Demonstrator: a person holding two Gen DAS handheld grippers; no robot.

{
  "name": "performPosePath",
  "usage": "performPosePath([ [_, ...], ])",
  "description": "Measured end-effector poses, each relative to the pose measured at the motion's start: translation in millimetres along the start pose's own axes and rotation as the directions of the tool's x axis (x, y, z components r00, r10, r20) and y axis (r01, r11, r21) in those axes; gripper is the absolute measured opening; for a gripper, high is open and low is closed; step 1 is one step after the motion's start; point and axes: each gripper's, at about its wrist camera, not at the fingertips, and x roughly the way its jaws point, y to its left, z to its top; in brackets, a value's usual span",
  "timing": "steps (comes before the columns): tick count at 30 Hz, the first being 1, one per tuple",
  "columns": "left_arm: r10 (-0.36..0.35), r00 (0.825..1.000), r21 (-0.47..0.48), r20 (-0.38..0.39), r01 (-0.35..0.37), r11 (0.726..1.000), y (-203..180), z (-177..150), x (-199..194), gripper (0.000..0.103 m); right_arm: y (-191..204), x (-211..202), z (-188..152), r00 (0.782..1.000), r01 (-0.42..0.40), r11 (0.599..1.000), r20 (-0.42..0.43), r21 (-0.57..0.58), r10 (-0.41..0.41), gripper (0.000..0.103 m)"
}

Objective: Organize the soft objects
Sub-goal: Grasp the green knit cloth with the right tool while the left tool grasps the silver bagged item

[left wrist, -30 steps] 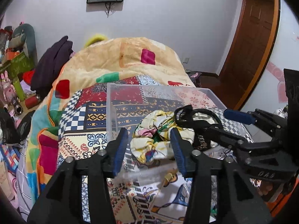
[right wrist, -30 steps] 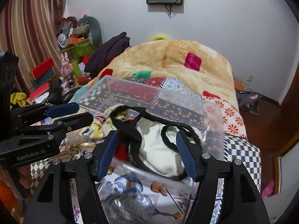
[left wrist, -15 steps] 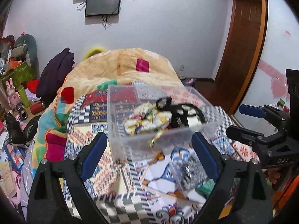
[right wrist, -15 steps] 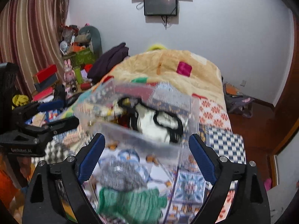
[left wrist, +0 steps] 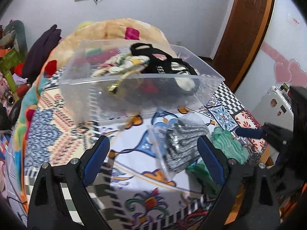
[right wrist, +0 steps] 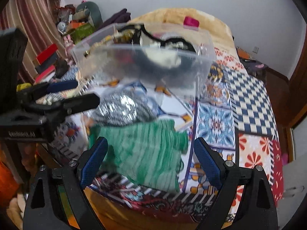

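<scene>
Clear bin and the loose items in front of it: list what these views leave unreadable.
- Clear bin: lower contents smeared by motion blur and frosted walls in both views.
- Grey item in plastic: glare and blur hide what it is; left tool covers its edge.
- Green knit: near end is blurred.

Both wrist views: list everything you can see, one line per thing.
Plastic bin: one, clear, on the bed, holding a black bag and a floral cloth.
Grey knit in a clear bag: one, in front of the bin.
Green knit: one, nearest the bed's edge.
Quilt: one, patchwork, covering the bed.
Blanket: one, tan, behind the bin.
Door: one, brown, right.
Curtain: one, striped, left.
Left gripper: open, empty.
Right gripper: open, empty.
</scene>
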Motion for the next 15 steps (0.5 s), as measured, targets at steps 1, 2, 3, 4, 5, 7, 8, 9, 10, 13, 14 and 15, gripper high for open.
performPosePath([
  [1, -0.007, 1.000, 0.000, -0.007, 0.007, 1.000, -4, 1, 3, 0.093, -2, 2, -2, 1.000, 0.005, 1.000, -0.011, 0.002, -0.005, 0.088],
  [2, -0.015, 1.000, 0.001, -0.014, 0.015, 1.000, -7, 0, 6, 0.093, -3, 3, -3, 1.000, 0.006, 1.000, -0.016, 0.005, -0.006, 0.086],
  [3, -0.021, 1.000, 0.003, -0.022, 0.021, 1.000, -9, 1, 10, 0.093, -5, 3, -4, 1.000, 0.006, 1.000, -0.016, 0.010, -0.006, 0.079],
  [4, -0.023, 0.999, 0.010, -0.031, 0.023, 1.000, -13, 2, 15, 0.093, -6, 3, -5, 1.000, 0.003, 1.000, -0.019, 0.013, -0.003, 0.071],
  [5, -0.021, 0.999, 0.017, -0.038, 0.022, 1.000, -16, 2, 18, 0.093, -8, 3, -5, 1.000, 0.002, 1.000, -0.022, 0.013, -0.001, 0.067],
  [7, -0.007, 0.999, 0.032, -0.054, 0.009, 0.999, -20, 1, 26, 0.093, -11, 3, -9, 1.000, 0.013, 1.000, -0.019, 0.012, -0.012, 0.050],
  [8, -0.001, 0.998, 0.036, -0.068, 0.003, 0.999, -21, 1, 30, 0.093, -12, 0, -11, 1.000, 0.026, 1.000, -0.010, 0.008, -0.026, 0.048],
  [9, -0.001, 0.996, 0.032, -0.084, 0.004, 0.999, -21, 0, 34, 0.090, -14, -2, -12, 1.000, 0.028, 1.000, -0.006, 0.011, -0.028, 0.043],
  [10, -0.014, 0.996, 0.028, -0.087, 0.016, 0.999, -21, 1, 35, 0.088, -16, -3, -13, 1.000, 0.028, 0.999, -0.002, 0.015, -0.028, 0.039],
  [13, -0.009, 0.997, 0.025, -0.082, 0.011, 1.000, -20, 1, 35, 0.082, -23, -9, -14, 0.999, 0.040, 0.999, 0.016, 0.036, -0.041, 0.032],
  [14, -0.010, 0.997, 0.028, -0.078, 0.012, 1.000, -20, 1, 35, 0.079, -24, -11, -13, 0.999, 0.043, 0.998, 0.024, 0.041, -0.044, 0.031],
  [15, -0.016, 0.997, 0.033, -0.079, 0.019, 0.999, -21, 2, 35, 0.073, -25, -14, -13, 0.998, 0.045, 0.998, 0.034, 0.044, -0.046, 0.028],
])
